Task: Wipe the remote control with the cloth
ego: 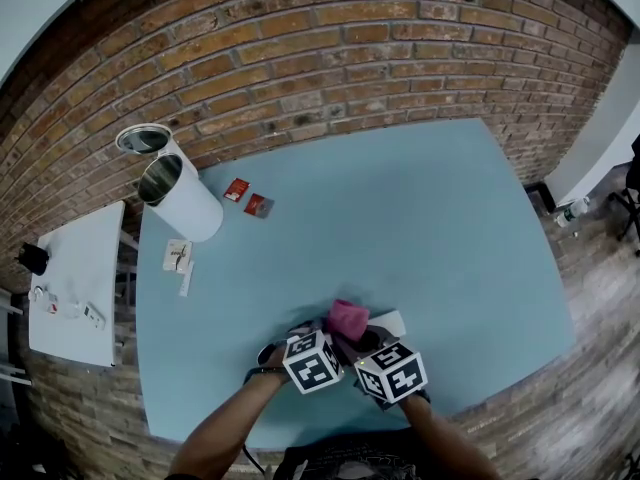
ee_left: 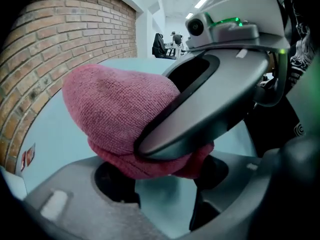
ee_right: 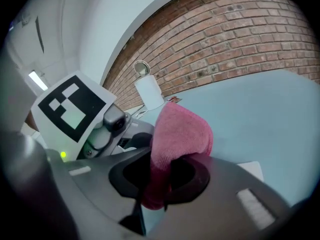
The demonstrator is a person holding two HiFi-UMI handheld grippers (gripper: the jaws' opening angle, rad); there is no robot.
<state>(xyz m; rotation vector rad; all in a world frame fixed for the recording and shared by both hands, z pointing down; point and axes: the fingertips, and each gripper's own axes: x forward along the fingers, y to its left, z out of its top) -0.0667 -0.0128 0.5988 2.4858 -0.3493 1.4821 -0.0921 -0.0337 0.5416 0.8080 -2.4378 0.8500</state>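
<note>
The pink cloth [ego: 348, 317] is bunched up near the front edge of the blue table [ego: 400, 218]. My right gripper [ee_right: 160, 184] is shut on it, and the cloth [ee_right: 177, 131] stands up out of the jaws. In the left gripper view the right gripper's grey jaw lies across the cloth [ee_left: 115, 119]. My left gripper [ee_left: 165, 184] is right below the cloth with its jaws apart; bare table shows between them. A flat white object [ego: 392, 323], probably the remote, lies just right of the cloth, mostly hidden by the grippers.
A white cylindrical bin [ego: 185, 203] lies at the table's back left, a round lid [ego: 143, 138] behind it. Two red packets [ego: 247, 197] and a small card [ego: 177, 256] lie nearby. A white side table [ego: 75, 278] stands to the left. A brick wall [ego: 330, 58] is behind.
</note>
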